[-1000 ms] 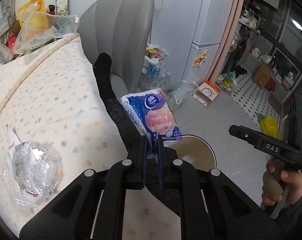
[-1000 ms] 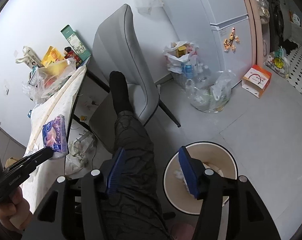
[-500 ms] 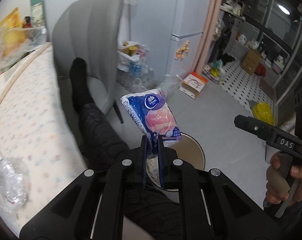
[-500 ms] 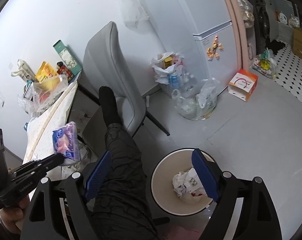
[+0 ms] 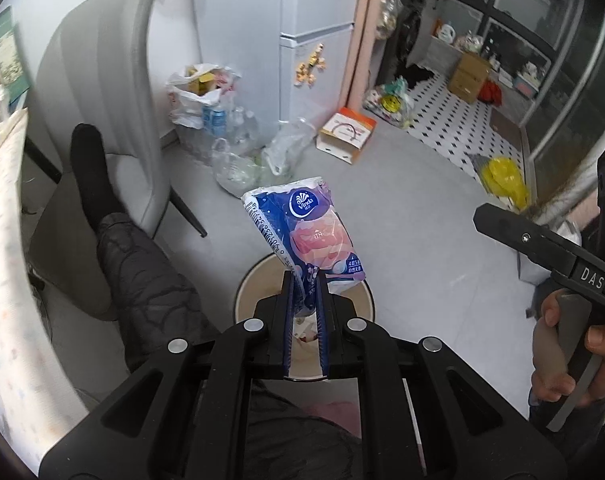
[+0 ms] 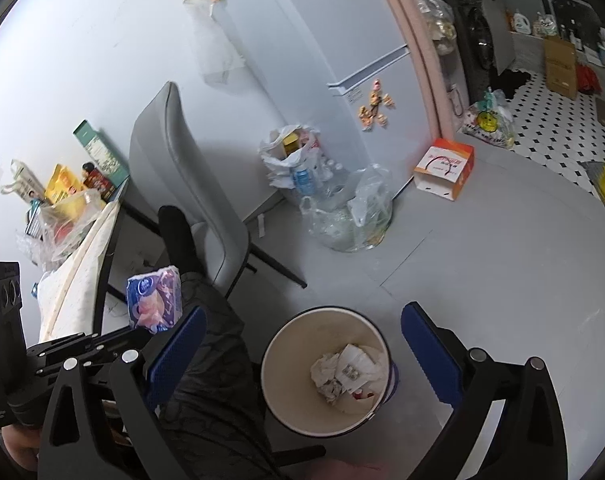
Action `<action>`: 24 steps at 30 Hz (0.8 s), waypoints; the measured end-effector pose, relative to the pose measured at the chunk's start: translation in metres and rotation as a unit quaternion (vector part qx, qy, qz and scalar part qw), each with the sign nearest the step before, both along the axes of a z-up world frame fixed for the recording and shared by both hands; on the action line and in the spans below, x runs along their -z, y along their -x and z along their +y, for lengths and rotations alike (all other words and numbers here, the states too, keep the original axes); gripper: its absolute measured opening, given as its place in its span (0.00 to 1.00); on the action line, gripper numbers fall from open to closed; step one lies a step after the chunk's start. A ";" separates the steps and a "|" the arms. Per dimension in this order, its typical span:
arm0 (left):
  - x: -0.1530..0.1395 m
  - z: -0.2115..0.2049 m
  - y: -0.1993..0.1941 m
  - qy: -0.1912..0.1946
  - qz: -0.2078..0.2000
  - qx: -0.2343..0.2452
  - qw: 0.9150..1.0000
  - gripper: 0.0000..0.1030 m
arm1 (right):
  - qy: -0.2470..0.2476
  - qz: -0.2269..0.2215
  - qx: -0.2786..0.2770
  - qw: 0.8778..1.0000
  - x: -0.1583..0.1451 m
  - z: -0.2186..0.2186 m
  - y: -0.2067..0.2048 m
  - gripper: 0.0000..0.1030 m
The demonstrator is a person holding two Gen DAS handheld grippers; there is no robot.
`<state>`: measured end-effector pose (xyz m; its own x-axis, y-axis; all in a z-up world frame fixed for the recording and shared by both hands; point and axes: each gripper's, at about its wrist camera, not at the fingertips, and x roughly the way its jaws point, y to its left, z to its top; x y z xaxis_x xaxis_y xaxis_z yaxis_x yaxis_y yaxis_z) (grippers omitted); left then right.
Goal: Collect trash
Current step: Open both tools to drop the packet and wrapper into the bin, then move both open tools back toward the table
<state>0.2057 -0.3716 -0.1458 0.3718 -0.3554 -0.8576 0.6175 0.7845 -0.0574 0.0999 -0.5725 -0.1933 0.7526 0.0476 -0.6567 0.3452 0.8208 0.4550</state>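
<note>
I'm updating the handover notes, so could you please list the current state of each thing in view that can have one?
Left gripper: shut on the tissue pack.
Tissue pack: held up in the air, near the bin.
Right gripper: jaws just opened wide, nothing between the pads.
Trash bin: upright on the floor, open, crumpled paper inside.
Clear bag: on the floor by the fridge, partly filled.

1. The tissue pack (image 5: pixel 308 236) is blue and pink, crumpled, held by its lower end above the bin.
2. The trash bin (image 6: pixel 278 344) is round, cream inside, upright on the floor, with crumpled paper (image 6: pixel 344 372) in it.
</note>
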 end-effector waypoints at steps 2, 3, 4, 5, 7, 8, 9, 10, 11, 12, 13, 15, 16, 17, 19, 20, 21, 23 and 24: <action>0.003 -0.005 0.001 -0.004 0.003 0.004 1.000 0.10 | -0.001 0.000 0.000 1.000 0.003 -0.004 0.001 0.93; 0.004 -0.008 0.000 -0.006 0.005 0.004 1.000 0.10 | -0.006 -0.002 0.001 1.000 0.004 -0.007 0.002 0.93; 0.006 -0.010 0.000 -0.009 0.007 0.005 1.000 0.11 | -0.009 -0.005 0.001 1.000 0.005 -0.010 0.003 0.93; 0.007 -0.012 -0.001 -0.010 0.010 0.006 1.000 0.11 | -0.012 -0.010 0.000 1.000 0.006 -0.012 0.004 0.93; 0.010 -0.013 -0.002 -0.013 0.013 0.008 1.000 0.15 | -0.013 -0.012 -0.001 1.000 0.007 -0.015 0.005 0.93; 0.011 -0.014 -0.003 -0.013 0.014 0.007 1.000 0.19 | -0.014 -0.012 -0.001 1.000 0.008 -0.015 0.005 0.93; 0.010 -0.013 -0.004 -0.015 0.013 0.004 1.000 0.35 | -0.014 -0.012 -0.002 1.000 0.008 -0.015 0.005 0.93; 0.008 -0.013 -0.003 -0.018 0.006 -0.002 1.000 0.57 | -0.015 -0.011 -0.003 1.000 0.009 -0.014 0.005 0.93; 0.006 -0.012 -0.003 -0.020 -0.007 -0.009 1.000 0.66 | -0.016 -0.011 -0.004 1.000 0.009 -0.012 0.004 0.93; 0.001 -0.010 -0.002 -0.018 -0.020 -0.015 1.000 0.75 | -0.016 -0.011 -0.006 1.000 0.009 -0.011 0.003 0.93; -0.002 -0.009 0.000 -0.016 -0.026 -0.016 0.999 0.78 | -0.016 -0.011 -0.008 1.000 0.009 -0.010 0.002 0.93; -0.008 -0.005 0.000 -0.017 -0.035 -0.021 0.999 0.83 | -0.015 -0.011 -0.017 1.000 0.008 -0.006 -0.001 0.93; -0.010 -0.003 0.000 -0.017 -0.039 -0.023 0.999 0.85 | -0.015 -0.011 -0.019 1.000 0.007 -0.005 -0.001 0.93; -0.013 0.000 -0.001 -0.015 -0.041 -0.027 0.999 0.86 | -0.016 -0.013 -0.022 1.000 0.007 -0.004 -0.001 0.93; -0.017 0.007 -0.001 -0.008 -0.040 -0.034 0.999 0.89 | -0.023 -0.019 -0.030 0.999 0.003 0.001 -0.003 0.93; -0.019 0.010 -0.002 -0.005 -0.040 -0.039 0.998 0.90 | -0.023 -0.021 -0.033 0.999 0.002 0.003 -0.003 0.93; -0.021 0.013 -0.002 -0.002 -0.041 -0.043 0.998 0.90 | -0.021 -0.022 -0.037 0.999 -0.001 0.006 -0.005 0.93; -0.027 0.019 -0.002 0.008 -0.040 -0.049 0.998 0.90 | -0.019 -0.025 -0.044 0.999 -0.005 0.012 -0.007 0.93; -0.030 0.024 -0.002 0.014 -0.041 -0.053 0.998 0.91 | -0.018 -0.027 -0.048 0.998 -0.008 0.015 -0.008 0.93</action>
<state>0.2077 -0.3478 -0.1156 0.4765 -0.3331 -0.8136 0.5339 0.8449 -0.0333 0.1074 -0.5571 -0.1851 0.7777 0.1440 -0.6119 0.2392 0.8324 0.4999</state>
